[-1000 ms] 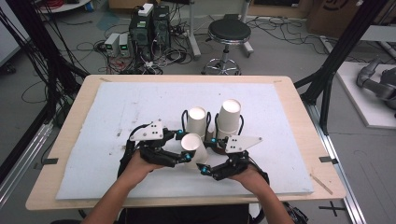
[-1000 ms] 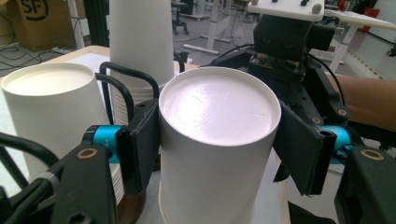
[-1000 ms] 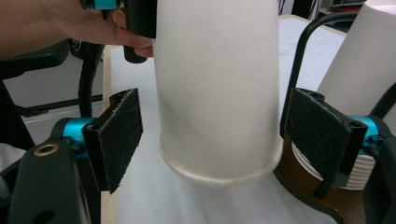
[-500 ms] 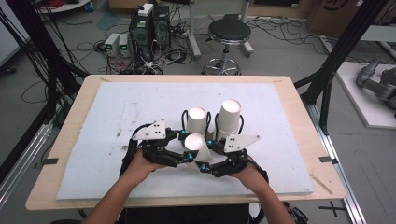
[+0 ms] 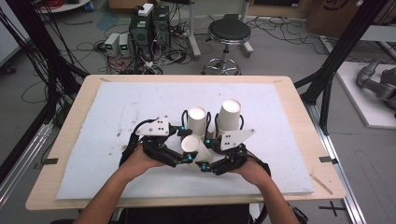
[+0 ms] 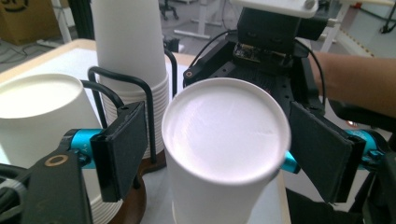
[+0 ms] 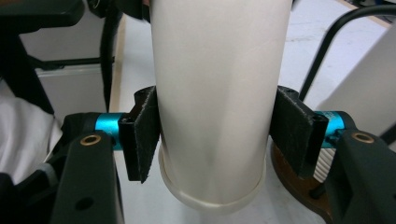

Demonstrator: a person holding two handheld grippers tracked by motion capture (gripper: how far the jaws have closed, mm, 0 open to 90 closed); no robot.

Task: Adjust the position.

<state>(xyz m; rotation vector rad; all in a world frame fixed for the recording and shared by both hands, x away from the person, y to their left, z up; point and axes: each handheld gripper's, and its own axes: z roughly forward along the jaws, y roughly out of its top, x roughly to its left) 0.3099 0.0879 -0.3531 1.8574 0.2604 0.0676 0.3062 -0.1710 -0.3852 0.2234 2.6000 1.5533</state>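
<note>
in the high view the left gripper (image 5: 186,157) sits left of centre in the lower half of the frame, on the white mat (image 5: 116,116) that covers the wooden table (image 5: 299,100). its jaws have just been opening and now stand wide, with the loose paper cup (image 5: 192,145) between them but untouched: in the left gripper view the cup (image 6: 224,140) fills the middle, upside down with its flat base toward the camera, and both black pads stand clear of its sides. just right of it, the right gripper (image 5: 205,164) comes in from the lower right; its jaws have just been closing, and in the right gripper view its pads press on the cup's wall (image 7: 215,93), left and right, just above the rolled rim at the bottom of the frame. behind the cup, toward the upper middle of the high view, two stacks of white cups stand in black wire holders, the left stack (image 5: 196,120) and, beside it to the right, the taller right stack (image 5: 229,116), both close enough to crowd the grippers from the far side. beyond the table, in the top of the frame, a black stool (image 5: 229,32) stands on the floor among cables.
</note>
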